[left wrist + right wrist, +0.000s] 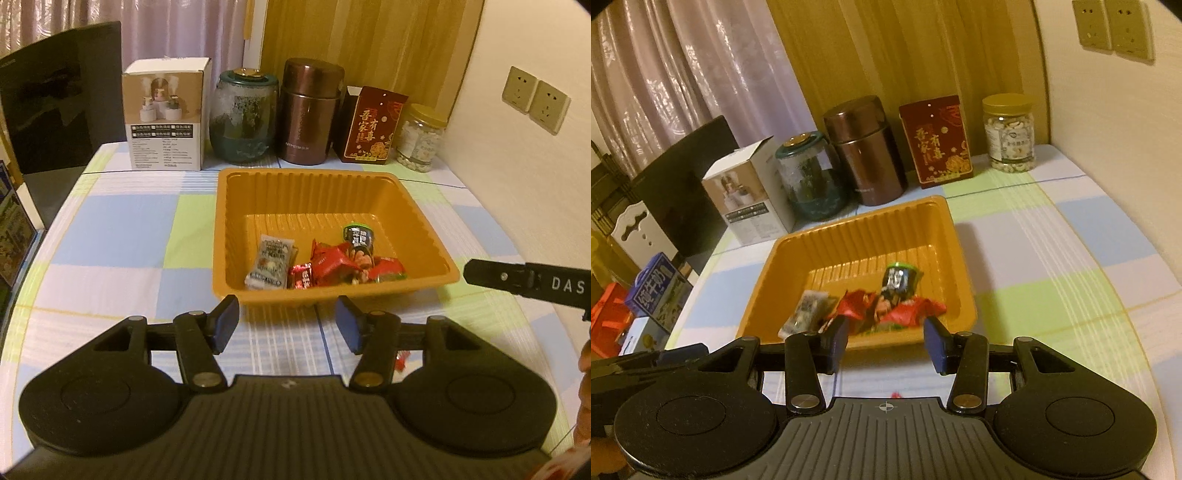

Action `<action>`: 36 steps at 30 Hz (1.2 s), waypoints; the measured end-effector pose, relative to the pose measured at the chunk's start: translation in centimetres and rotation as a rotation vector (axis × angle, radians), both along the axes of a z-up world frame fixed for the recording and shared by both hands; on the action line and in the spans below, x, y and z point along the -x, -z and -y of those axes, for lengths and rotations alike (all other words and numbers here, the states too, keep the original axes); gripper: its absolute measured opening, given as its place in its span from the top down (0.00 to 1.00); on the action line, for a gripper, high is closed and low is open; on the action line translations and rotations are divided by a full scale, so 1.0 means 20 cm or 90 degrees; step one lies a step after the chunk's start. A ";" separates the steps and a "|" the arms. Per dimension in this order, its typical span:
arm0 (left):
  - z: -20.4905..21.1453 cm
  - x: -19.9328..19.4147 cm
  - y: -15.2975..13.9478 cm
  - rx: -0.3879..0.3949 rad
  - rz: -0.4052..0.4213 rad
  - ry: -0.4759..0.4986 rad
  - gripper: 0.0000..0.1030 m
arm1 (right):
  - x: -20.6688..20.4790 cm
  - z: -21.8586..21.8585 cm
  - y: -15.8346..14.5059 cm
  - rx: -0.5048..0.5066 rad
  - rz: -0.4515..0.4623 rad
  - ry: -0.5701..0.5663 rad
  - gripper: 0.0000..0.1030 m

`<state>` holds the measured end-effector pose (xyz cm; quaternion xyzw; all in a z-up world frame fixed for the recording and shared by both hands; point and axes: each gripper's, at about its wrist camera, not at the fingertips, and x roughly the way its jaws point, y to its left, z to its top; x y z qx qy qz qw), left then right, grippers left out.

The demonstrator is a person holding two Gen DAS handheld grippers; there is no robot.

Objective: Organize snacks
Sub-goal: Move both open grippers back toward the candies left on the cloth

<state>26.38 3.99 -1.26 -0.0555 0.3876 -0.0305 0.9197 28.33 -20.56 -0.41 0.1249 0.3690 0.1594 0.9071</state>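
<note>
An orange plastic tray (258, 184) (820, 240) sits mid-table with several wrapped snacks in its near end: a grey-white packet (269, 263) (803, 312), red wrappers (332, 264) (905, 310) and a dark packet with a green top (358, 236) (899, 278). My left gripper (286, 323) hovers just in front of the tray's near rim, open, with nothing between its blue pads. My right gripper (884, 345) is also open and empty, just before the tray's near rim. Its finger (517, 277) shows at the right edge of the left wrist view. A small red wrapper (402, 360) lies on the cloth under the left gripper.
Along the back stand a white carton (166, 114), a glass jar with a green lid (243, 118), a brown steel flask (308, 110), a red box (369, 125) and a jar of nuts (419, 138). A checked cloth (129, 229) covers the table. A dark chair (62, 96) stands left.
</note>
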 end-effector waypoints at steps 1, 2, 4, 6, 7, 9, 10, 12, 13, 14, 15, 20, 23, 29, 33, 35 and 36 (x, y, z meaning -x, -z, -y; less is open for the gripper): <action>0.01 0.04 -0.01 -0.001 0.002 -0.002 0.48 | 0.03 0.01 -0.01 0.002 0.003 0.001 0.55; 0.01 0.07 -0.02 0.000 0.004 -0.003 0.48 | 0.07 0.01 -0.02 0.005 0.007 0.001 0.55; 0.03 0.13 -0.04 -0.001 0.004 -0.006 0.47 | 0.15 0.02 -0.03 0.012 0.012 0.002 0.55; 0.04 0.20 -0.05 0.000 0.004 -0.008 0.46 | 0.21 0.02 -0.04 0.018 0.016 0.001 0.55; 0.04 0.23 -0.06 0.000 0.004 -0.007 0.44 | 0.24 0.03 -0.05 0.021 0.018 0.001 0.55; 0.05 0.29 -0.07 0.001 0.004 -0.009 0.44 | 0.30 0.03 -0.07 0.025 0.021 0.002 0.55; 0.06 0.32 -0.07 0.002 0.003 -0.009 0.44 | 0.33 0.04 -0.07 0.026 0.021 0.003 0.55; 0.07 0.37 -0.08 0.007 0.000 -0.012 0.44 | 0.39 0.04 -0.08 0.028 0.021 0.005 0.55; 0.07 0.40 -0.09 0.009 -0.001 -0.013 0.43 | 0.42 0.04 -0.09 0.030 0.021 0.005 0.55; 0.07 0.43 -0.10 0.012 -0.001 -0.014 0.43 | 0.45 0.05 -0.09 0.032 0.022 0.005 0.55; 0.07 0.45 -0.10 0.014 -0.003 -0.015 0.42 | 0.48 0.04 -0.10 0.034 0.023 0.005 0.55; 0.09 0.58 -0.12 0.017 -0.005 -0.015 0.38 | 0.61 0.05 -0.10 0.050 0.024 0.007 0.54; 0.10 0.64 -0.11 0.016 -0.010 -0.010 0.38 | 0.68 0.06 -0.10 0.056 0.021 0.009 0.54; 0.12 0.75 -0.09 0.015 -0.017 -0.002 0.37 | 0.80 0.11 -0.09 0.065 0.012 0.019 0.54; 0.13 0.80 -0.08 0.019 -0.023 0.000 0.37 | 0.85 0.14 -0.08 0.075 0.005 0.022 0.54; 0.13 0.82 -0.08 0.019 -0.025 0.002 0.37 | 0.87 0.15 -0.08 0.078 0.003 0.023 0.54; 0.13 0.82 -0.08 0.018 -0.025 0.003 0.36 | 0.88 0.16 -0.07 0.078 0.001 0.023 0.54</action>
